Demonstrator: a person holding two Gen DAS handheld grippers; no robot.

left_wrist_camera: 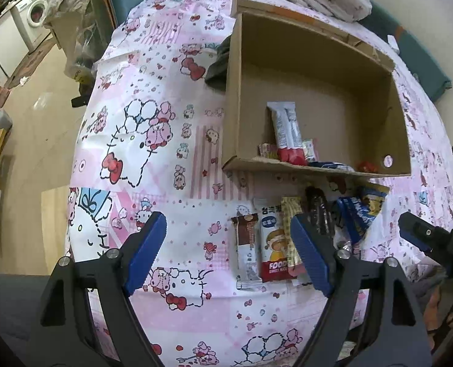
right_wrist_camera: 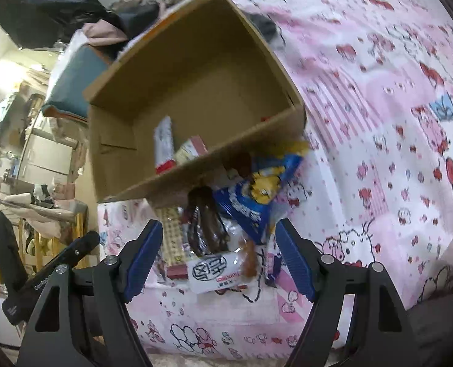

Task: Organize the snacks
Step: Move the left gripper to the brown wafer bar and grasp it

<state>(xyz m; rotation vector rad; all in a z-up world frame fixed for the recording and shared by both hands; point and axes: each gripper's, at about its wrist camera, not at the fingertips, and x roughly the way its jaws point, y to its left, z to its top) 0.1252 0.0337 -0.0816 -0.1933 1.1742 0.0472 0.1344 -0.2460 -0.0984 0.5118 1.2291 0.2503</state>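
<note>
Several snack packets (left_wrist_camera: 275,238) lie in a loose row on the pink cartoon-print cloth (left_wrist_camera: 165,153), just outside the near wall of the open cardboard box (left_wrist_camera: 315,91); a few more already rest inside along that wall, a white-and-red bar (left_wrist_camera: 286,131) among them. Through the left wrist camera we see a brown bar (left_wrist_camera: 245,244) and a red-and-white packet (left_wrist_camera: 272,244) — the right one shows instead a blue chip bag (right_wrist_camera: 254,195) and a white packet (right_wrist_camera: 217,270). Our left gripper (left_wrist_camera: 226,253) hangs spread over bare cloth, gripping nothing; our right gripper (right_wrist_camera: 220,257) is spread above the pile, empty too.
</note>
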